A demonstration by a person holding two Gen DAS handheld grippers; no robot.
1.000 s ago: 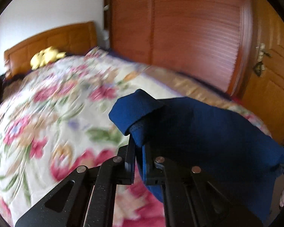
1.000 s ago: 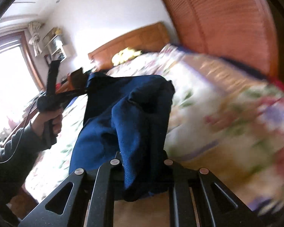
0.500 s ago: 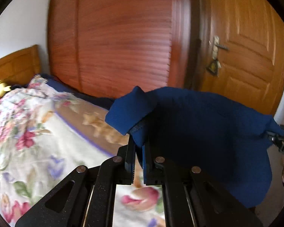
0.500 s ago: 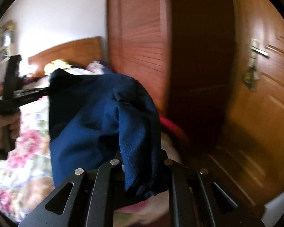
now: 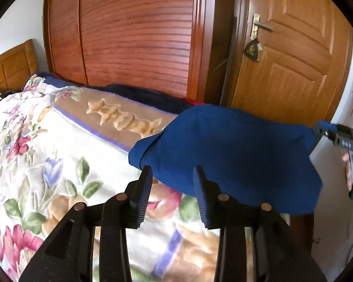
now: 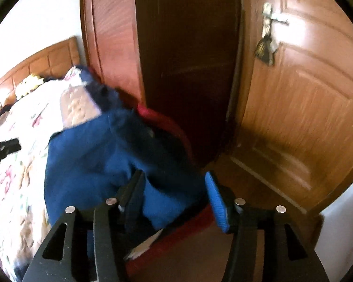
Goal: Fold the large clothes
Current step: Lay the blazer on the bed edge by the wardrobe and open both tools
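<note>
A folded dark blue garment [image 5: 233,155] lies at the foot corner of the bed, on the floral blanket [image 5: 47,145]. My left gripper [image 5: 173,178] is open just in front of its near edge, with nothing between the jaws. In the right wrist view the garment [image 6: 101,162] is blurred and hangs over the bed corner. My right gripper [image 6: 174,188] is open with the cloth just ahead of its jaws. The right gripper also shows at the garment's far corner in the left wrist view [image 5: 327,131]; whether it touches the cloth there is unclear.
A wooden wardrobe [image 5: 134,35] with slatted doors stands beside the bed. A wooden door [image 5: 291,54] with a handle and hanging tag is to the right. The headboard [image 5: 11,65] is far left. A red cover edge [image 6: 167,122] shows under the blanket.
Both grippers held the blue garment in the air; now both have opened and let it go. It has dropped onto the bed's foot corner. Both cameras swung right towards the door.
</note>
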